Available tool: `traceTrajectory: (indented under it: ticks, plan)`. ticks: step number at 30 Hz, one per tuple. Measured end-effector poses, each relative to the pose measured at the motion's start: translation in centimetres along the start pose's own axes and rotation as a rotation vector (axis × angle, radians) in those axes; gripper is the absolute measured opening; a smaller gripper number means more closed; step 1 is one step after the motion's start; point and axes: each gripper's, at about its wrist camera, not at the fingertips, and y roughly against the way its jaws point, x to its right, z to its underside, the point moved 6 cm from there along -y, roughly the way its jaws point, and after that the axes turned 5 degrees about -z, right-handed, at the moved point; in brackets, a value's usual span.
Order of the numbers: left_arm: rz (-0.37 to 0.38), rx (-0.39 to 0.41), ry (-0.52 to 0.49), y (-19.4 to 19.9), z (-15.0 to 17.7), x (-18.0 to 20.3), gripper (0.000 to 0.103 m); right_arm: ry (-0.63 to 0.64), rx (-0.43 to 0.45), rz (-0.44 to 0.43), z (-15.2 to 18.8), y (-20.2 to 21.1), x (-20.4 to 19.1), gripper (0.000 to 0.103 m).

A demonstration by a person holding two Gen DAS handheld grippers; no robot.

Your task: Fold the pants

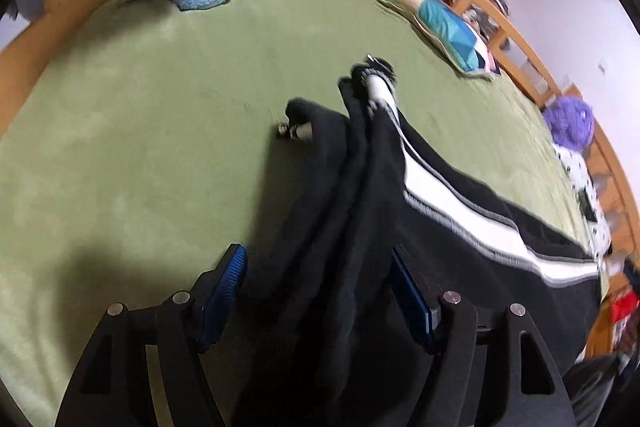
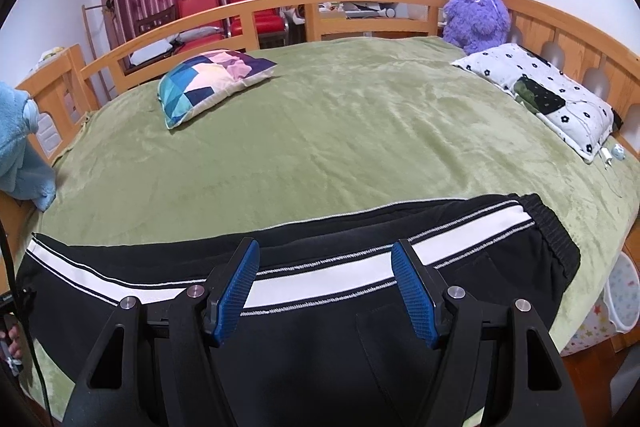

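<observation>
The black pants (image 2: 320, 291) with a white side stripe lie on the green bed (image 2: 320, 147), long axis running crosswise just ahead of the right tongs (image 2: 325, 287), waistband to their right. Those tongs are spread, released. The left tongs (image 1: 316, 291) are also spread, straddling bunched leg fabric (image 1: 344, 187) without clamping it.
</observation>
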Motion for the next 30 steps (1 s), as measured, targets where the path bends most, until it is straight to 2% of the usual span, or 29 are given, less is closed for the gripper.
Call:
traceTrajectory:
  ticks: [1,2,3,5,6,9,12,13,14,16,17,18,21,25,30]
  plan:
    - [0.025,0.014,0.033,-0.2,-0.3,0.1,0.070,-0.005,0.000,0.003,0.1,0.1,0.1,0.068]
    - [0.044,0.012,0.050,-0.2,-0.3,0.3,0.065,-0.010,0.001,0.002,0.1,0.2,0.2,0.068]
    - [0.056,0.006,0.073,-0.3,-0.4,0.7,0.047,-0.019,0.005,-0.002,0.1,0.3,0.3,0.068]
    - [0.024,-0.019,0.062,-0.2,-0.6,1.4,0.026,-0.038,0.005,-0.016,0.1,0.4,0.6,0.068]
    - [0.030,-0.025,0.066,0.2,-0.7,1.9,0.020,-0.042,0.005,-0.020,0.1,0.3,0.6,0.068]
    - [0.038,0.001,0.076,3.6,-1.7,3.4,0.018,-0.053,0.007,-0.046,0.1,0.2,0.4,0.068]
    - [0.097,0.039,0.091,8.9,-2.8,5.2,0.018,-0.056,0.015,-0.097,0.0,0.4,-0.3,0.068]
    - [0.081,0.043,0.085,10.1,-3.0,5.7,0.019,-0.051,0.021,-0.109,0.0,0.5,-0.6,0.068]
    - [0.059,0.053,0.076,10.8,-3.1,5.9,0.027,-0.043,0.027,-0.123,0.0,0.7,-0.9,0.068]
    - [-0.087,0.090,0.035,12.2,-3.2,6.2,0.051,-0.018,0.040,-0.152,0.1,1.2,-1.5,0.068]
    - [-0.194,0.106,0.040,12.7,-3.2,5.8,0.063,-0.002,0.050,-0.160,0.2,1.5,-1.6,0.068]
    - [-0.250,0.122,0.056,13.3,-2.9,5.5,0.063,0.014,0.060,-0.165,0.3,1.9,-1.8,0.068]
    - [-0.242,0.112,0.088,14.2,-1.2,5.4,0.063,0.037,0.086,-0.193,0.6,3.1,-1.5,0.068]
    - [-0.307,0.063,0.068,13.5,1.0,5.7,0.063,0.001,0.086,-0.239,0.9,3.6,-0.5,0.068]
    - [-0.321,0.021,0.026,11.5,2.8,6.6,0.063,-0.005,0.082,-0.243,1.3,2.7,0.7,0.068]
